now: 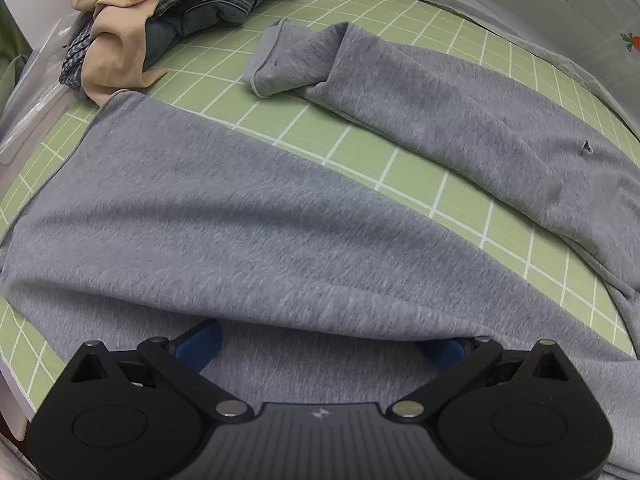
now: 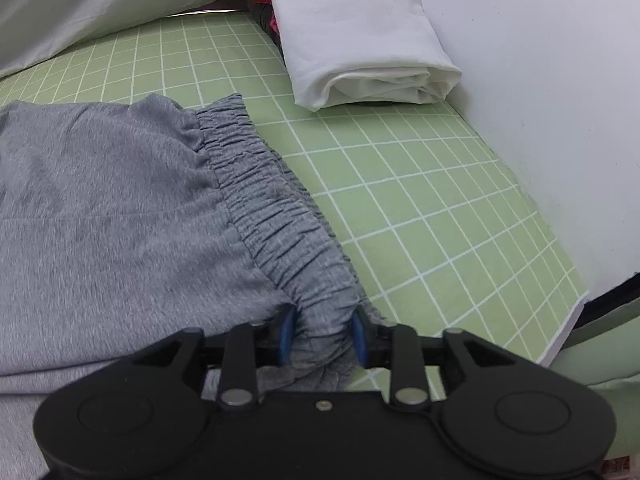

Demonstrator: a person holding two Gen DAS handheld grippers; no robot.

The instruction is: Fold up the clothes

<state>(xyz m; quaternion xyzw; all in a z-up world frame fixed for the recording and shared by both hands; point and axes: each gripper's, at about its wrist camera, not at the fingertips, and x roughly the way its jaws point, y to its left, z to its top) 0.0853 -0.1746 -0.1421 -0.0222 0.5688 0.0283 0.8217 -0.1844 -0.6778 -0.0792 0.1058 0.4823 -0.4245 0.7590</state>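
Note:
Grey sweatpants lie spread on the green grid mat. The near leg runs across the left wrist view; the far leg ends in a turned-up cuff. My left gripper is open, and a fold of the near leg covers its blue fingertips. In the right wrist view the elastic waistband runs diagonally. My right gripper is shut on the bunched near end of the waistband, between blue pads.
A pile of tan, denim and plaid clothes sits at the mat's far left. A folded white cloth lies over red and dark items at the far right. A white wall borders the mat; its right corner is near.

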